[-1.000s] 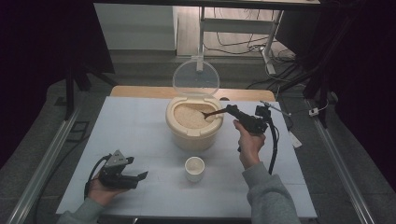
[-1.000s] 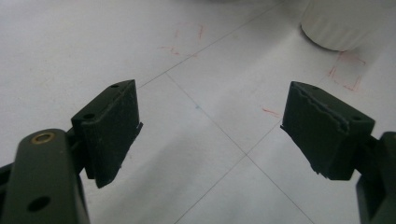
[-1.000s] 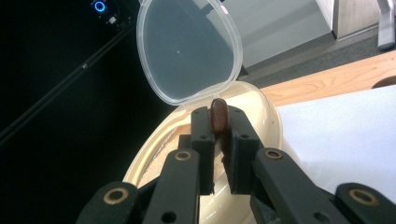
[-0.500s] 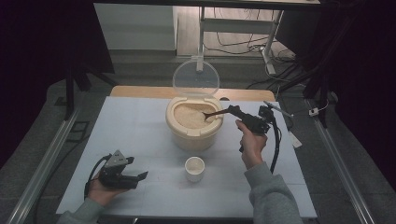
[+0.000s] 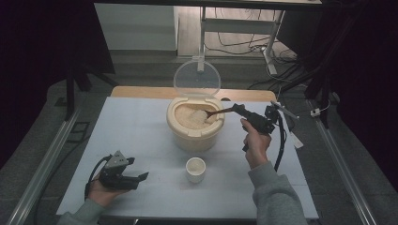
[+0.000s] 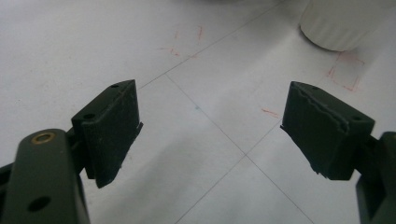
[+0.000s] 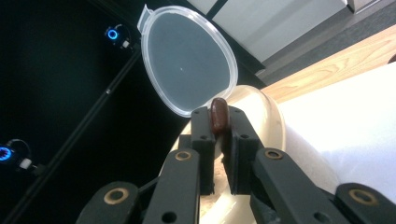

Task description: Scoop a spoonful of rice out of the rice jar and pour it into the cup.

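**Spoon dipping into the rice tub, left gripper idling**

At about eight o'clock on the white table (image 5: 141,126), the left gripper (image 5: 123,174) is lying low in the person's left hand (image 5: 101,190), its jaws standing wide apart with nothing between them; in the left gripper view bare tabletop is showing between the two black pads (image 6: 112,130). Just right of it, near six o'clock, a small white cup (image 5: 195,168) is standing upright. Behind the cup, at the table's centre, the cream rice tub (image 5: 195,129) is sitting with its clear lid (image 5: 197,78) tipped up toward twelve o'clock. A brown spoon (image 5: 220,112) is reaching into the rice from three o'clock; its bowl seems to be resting in the grains, though the view is too small to be sure. The right gripper (image 5: 244,112) is clamping the spoon's handle, jaws pressed together on it, as the right gripper view is showing.
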Motion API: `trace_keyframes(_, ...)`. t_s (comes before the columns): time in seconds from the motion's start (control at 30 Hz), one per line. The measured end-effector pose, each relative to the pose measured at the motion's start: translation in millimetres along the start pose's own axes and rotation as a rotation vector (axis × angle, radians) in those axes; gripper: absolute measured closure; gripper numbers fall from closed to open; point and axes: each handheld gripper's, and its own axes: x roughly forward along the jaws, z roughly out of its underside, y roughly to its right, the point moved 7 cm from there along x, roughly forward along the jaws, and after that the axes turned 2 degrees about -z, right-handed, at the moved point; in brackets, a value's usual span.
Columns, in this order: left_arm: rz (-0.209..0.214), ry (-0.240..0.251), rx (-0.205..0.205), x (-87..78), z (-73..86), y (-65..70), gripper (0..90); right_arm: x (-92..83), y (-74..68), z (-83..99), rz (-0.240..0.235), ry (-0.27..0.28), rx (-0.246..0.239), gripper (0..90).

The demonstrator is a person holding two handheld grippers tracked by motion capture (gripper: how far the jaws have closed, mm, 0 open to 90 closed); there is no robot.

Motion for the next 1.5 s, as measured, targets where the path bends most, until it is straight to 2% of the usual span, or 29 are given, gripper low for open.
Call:
trace_keyframes(0.07,0.000,0.000,0.000,0.1,0.0,-0.1,18.9,-0.4,1.8,-0.6,-0.005,-0.004,0.029,83.5)
trace_keyframes(0.4,0.000,-0.001,0.002,0.1,0.2,0.2,18.9,-2.5,5.1,-1.6,-0.019,0.009,0.078,83.5)
trace_keyframes(0.6,0.001,-0.003,0.002,0.5,0.3,0.2,18.9,-5.4,3.7,-3.4,-0.028,0.012,0.081,83.5)
trace_keyframes(1.1,0.002,-0.010,0.010,1.7,0.5,1.1,18.9,-11.4,-8.7,-6.7,-0.053,0.008,0.051,83.5)
trace_keyframes(1.5,0.003,-0.008,0.007,1.5,0.4,0.7,19.0,-19.7,-14.7,-4.5,-0.076,-0.020,0.055,83.5)
